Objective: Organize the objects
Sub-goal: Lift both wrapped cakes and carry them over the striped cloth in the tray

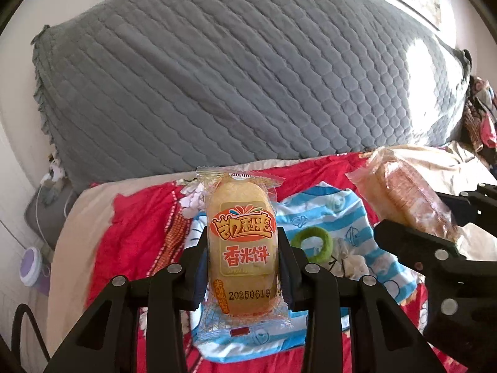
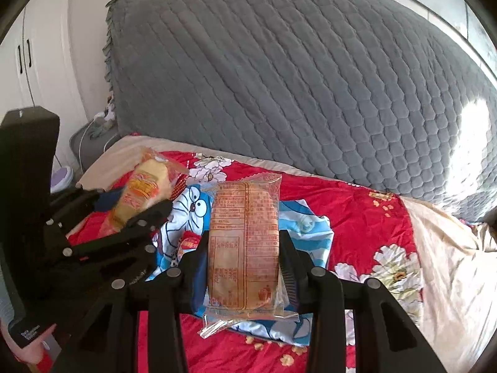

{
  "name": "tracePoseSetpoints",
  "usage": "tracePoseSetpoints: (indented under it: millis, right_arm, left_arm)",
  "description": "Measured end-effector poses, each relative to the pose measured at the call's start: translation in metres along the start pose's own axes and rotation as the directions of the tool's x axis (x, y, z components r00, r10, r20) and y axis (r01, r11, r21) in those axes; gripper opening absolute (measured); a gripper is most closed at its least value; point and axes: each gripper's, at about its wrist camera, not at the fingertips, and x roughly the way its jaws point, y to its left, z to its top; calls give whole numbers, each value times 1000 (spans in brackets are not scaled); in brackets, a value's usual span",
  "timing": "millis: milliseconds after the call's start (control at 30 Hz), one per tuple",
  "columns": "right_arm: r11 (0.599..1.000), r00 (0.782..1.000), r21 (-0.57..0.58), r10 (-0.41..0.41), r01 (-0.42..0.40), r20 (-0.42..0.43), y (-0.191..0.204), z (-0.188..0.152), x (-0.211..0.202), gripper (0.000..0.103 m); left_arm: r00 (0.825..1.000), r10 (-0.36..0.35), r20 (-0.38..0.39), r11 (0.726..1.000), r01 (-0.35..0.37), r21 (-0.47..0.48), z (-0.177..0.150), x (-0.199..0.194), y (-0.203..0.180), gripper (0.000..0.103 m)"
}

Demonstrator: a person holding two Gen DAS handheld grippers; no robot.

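A wrapped rice cracker packet (image 1: pixel 242 248) with its orange label facing the camera is clamped between the partly closed jaws of the left hand-held gripper (image 1: pixel 242 267). A second rice cracker packet (image 2: pixel 245 245), printed back side showing, is pinched in the same way by the right hand-held gripper (image 2: pixel 245 264). Both packets are held above a red floral quilt (image 2: pixel 357 217) on the bed, over a blue-and-white striped cartoon cloth (image 1: pixel 341 217) on which a green ring (image 1: pixel 312 242) is seen. A grey quilted cover (image 1: pixel 233 77) is draped behind.
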Motion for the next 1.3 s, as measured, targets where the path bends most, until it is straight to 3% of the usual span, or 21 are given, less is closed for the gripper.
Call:
tracePoseSetpoints:
  millis: [567,1300]
  right_arm:
    - [999,999,46,-14,16,-36,-35,-20,65,41]
    - [1000,994,30,1,2,-107,-22,-52,110,41]
  left_arm:
    - [998,-15,-63,1000,14,-8,-28,74,-24,39]
    - [992,16,-127,1000,-16,-3,-63,107,-20,39]
